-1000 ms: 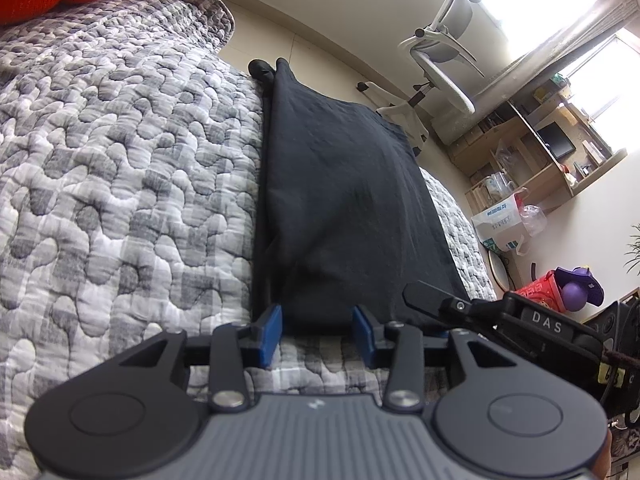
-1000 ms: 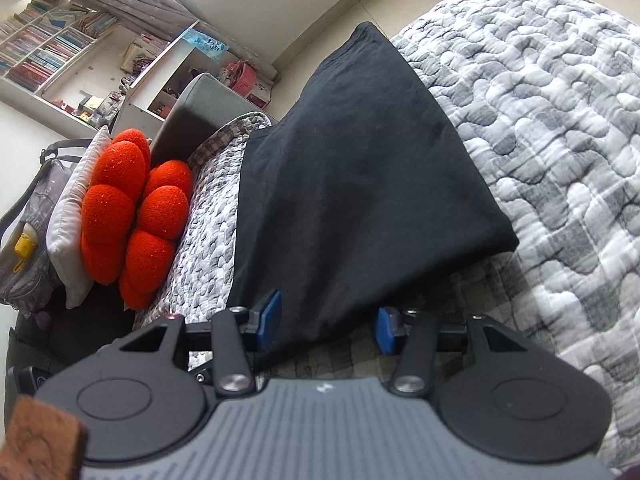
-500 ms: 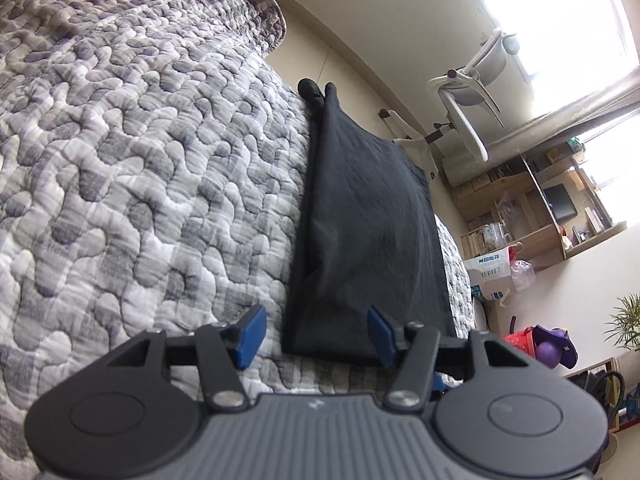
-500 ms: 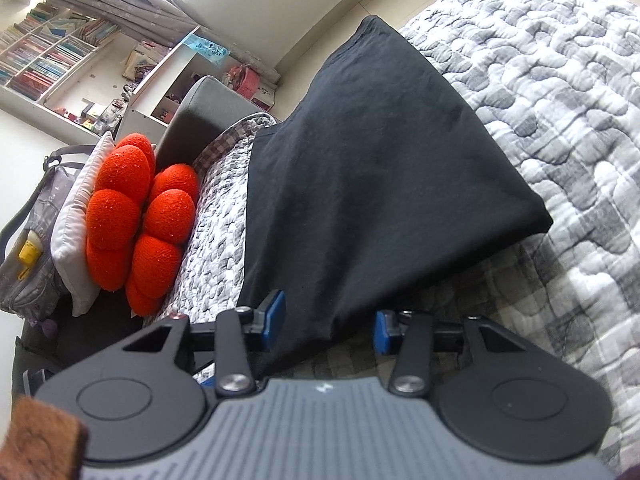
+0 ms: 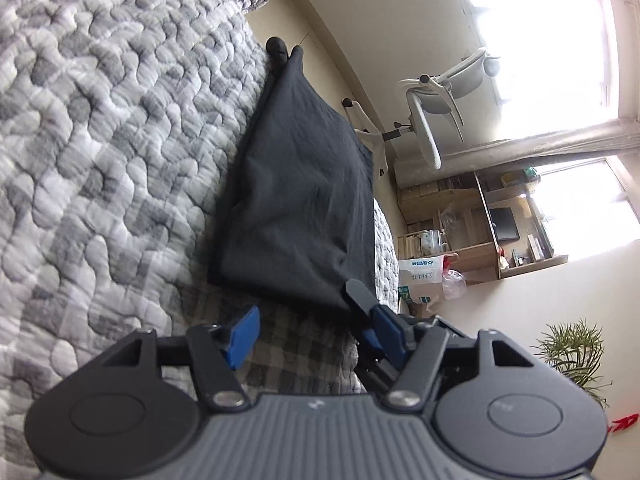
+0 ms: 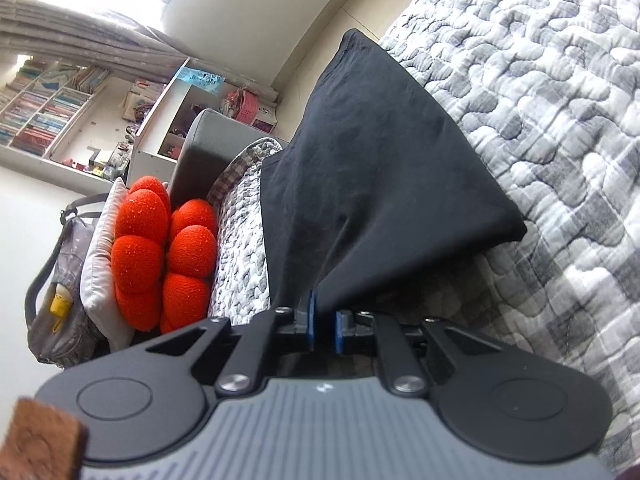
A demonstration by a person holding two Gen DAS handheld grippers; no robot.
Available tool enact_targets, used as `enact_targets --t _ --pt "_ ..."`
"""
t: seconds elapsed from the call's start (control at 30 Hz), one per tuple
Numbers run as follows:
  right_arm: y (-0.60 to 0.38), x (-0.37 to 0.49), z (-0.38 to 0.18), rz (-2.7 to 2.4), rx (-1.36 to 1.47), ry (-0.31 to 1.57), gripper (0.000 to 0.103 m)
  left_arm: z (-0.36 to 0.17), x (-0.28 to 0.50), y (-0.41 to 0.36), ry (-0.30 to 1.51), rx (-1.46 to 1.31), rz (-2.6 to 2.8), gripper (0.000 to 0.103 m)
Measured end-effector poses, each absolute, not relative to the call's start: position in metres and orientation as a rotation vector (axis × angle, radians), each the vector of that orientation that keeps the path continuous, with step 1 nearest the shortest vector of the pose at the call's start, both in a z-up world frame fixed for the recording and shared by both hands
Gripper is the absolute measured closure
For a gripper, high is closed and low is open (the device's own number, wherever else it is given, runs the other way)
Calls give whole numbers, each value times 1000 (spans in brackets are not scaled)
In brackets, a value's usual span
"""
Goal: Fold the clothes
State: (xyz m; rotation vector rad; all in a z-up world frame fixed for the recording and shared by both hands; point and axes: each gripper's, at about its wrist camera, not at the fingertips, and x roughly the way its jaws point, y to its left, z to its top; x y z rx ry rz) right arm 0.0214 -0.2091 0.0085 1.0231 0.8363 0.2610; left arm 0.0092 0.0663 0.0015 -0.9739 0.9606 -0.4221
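The right claw (image 6: 324, 326) is closing on the black cloth (image 6: 376, 168) at the bed's (image 6: 560, 120) edge, while the left claw (image 5: 316, 330) is opening, nothing between its fingers.

- The black garment's (image 6: 380, 168) near edge is hidden behind the right hand-held gripper (image 6: 323, 322).
- The bed (image 5: 100, 140) is cut off at the picture's left edge.
- Shelf items (image 6: 44, 112) are too small to identify.
- A brown object (image 6: 38, 440) is cut off at the corner, blurred.

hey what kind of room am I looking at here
Most likely a bedroom that doubles as a study. A dark folded garment lies on a bed's grey quilted cover, a white desk chair stands by a cluttered wooden desk, and bookshelves line the wall.
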Motion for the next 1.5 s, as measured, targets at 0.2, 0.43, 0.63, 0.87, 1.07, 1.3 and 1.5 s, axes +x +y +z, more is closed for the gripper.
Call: enact_targets --t 0.2,0.43,0.63,0.87,1.07,1.3,1.5 --pt "-212 18 4 242 1076 835 91 -11 17 60 928 -1007 -320 39" --pt "-218 16 1 243 1115 822 91 -5 23 50 888 -899 -295 75" --pt "-223 17 -4 176 1064 868 84 -2 28 55 868 -856 -270 95" --pt "-255 9 -6 73 1098 838 85 -3 26 59 863 -813 -271 95" --pt "-264 2 -5 39 1077 800 85 -2 21 55 858 -780 -256 97" --pt "-266 -5 10 52 992 762 97 20 7 50 820 -769 -263 98" --pt "-271 -23 21 91 961 769 97 34 -21 50 827 -793 -255 98"
